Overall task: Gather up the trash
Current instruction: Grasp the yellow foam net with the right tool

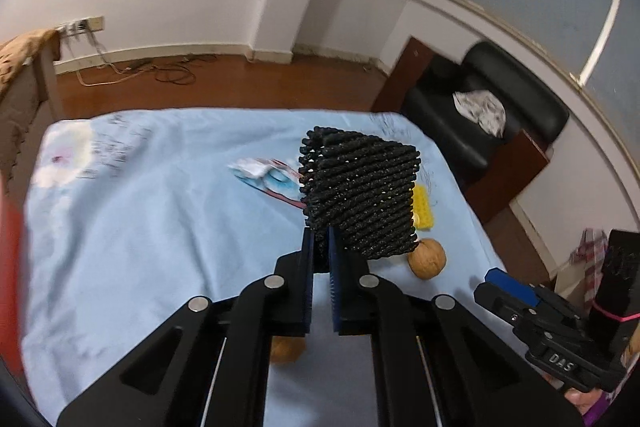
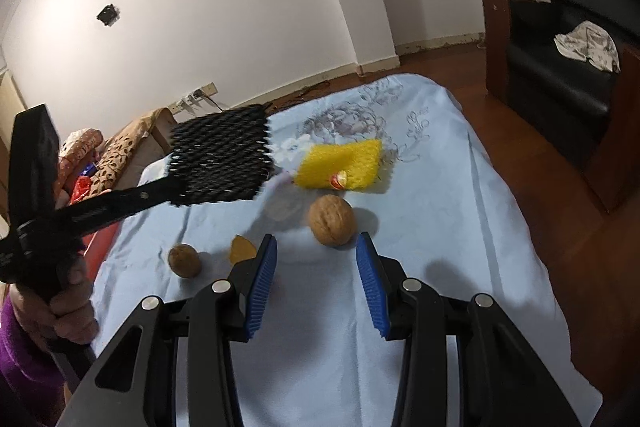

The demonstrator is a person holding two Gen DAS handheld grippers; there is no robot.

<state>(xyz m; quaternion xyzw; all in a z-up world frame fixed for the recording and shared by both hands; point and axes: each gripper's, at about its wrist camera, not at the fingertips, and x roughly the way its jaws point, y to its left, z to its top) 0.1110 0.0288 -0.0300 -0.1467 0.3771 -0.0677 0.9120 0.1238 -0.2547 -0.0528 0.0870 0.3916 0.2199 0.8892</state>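
walnut half hidden under left tool

walnuts: two whole, one broken bit
yellow sponge: one
black net pad: one
wrapper: one

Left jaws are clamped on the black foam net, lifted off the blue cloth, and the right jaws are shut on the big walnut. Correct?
Not quite. The right gripper is open, short of the big walnut, as its wrist view shows. The left gripper does hold the black foam net.
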